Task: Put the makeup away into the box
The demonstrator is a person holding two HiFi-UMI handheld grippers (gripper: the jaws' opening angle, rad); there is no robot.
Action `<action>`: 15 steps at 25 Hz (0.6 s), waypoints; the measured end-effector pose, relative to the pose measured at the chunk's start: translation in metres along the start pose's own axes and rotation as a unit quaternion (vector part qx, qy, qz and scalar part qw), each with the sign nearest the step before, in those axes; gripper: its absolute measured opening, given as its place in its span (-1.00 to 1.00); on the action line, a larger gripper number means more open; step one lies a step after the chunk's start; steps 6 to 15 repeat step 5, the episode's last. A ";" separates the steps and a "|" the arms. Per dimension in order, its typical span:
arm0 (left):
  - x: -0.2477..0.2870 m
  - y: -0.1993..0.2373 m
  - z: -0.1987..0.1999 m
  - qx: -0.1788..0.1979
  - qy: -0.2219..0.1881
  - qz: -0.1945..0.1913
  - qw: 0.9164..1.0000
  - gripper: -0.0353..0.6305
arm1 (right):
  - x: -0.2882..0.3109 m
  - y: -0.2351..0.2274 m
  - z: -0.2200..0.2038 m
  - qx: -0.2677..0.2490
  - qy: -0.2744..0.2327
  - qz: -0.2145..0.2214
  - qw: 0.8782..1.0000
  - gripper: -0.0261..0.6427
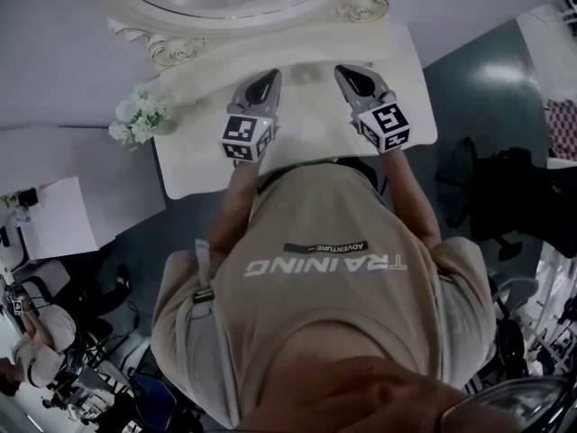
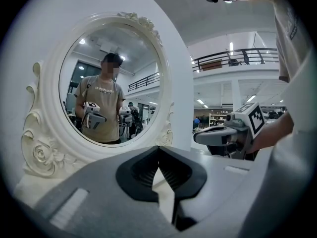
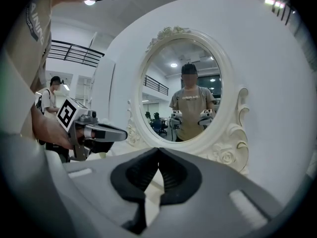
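The left gripper (image 2: 158,155) and the right gripper (image 3: 158,155) are both closed on nothing, hovering side by side over the white worktop (image 1: 302,142) and facing the mirror (image 2: 111,78) at its far edge. No makeup or box shows in any view, so I judge it best to locate both first, then open one gripper before lowering it

beige t-shirt (image 1: 325,314); grey left claw (image 1: 267,81), right claw (image 1: 352,75)
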State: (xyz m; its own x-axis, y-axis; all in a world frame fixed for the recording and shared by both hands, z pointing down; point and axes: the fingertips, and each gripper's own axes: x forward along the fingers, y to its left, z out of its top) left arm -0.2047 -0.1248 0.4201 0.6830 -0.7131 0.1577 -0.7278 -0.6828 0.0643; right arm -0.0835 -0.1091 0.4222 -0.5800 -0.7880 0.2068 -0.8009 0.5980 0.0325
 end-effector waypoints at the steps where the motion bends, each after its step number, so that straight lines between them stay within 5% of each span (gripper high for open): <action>1: 0.001 -0.001 0.000 0.001 0.000 -0.001 1.000 -0.87 | -0.001 -0.001 0.000 0.002 0.000 0.000 1.000 -0.91; 15: 0.004 -0.002 -0.001 -0.001 0.001 -0.004 1.000 -0.88 | -0.001 -0.002 -0.003 0.014 0.003 -0.002 1.000 -0.91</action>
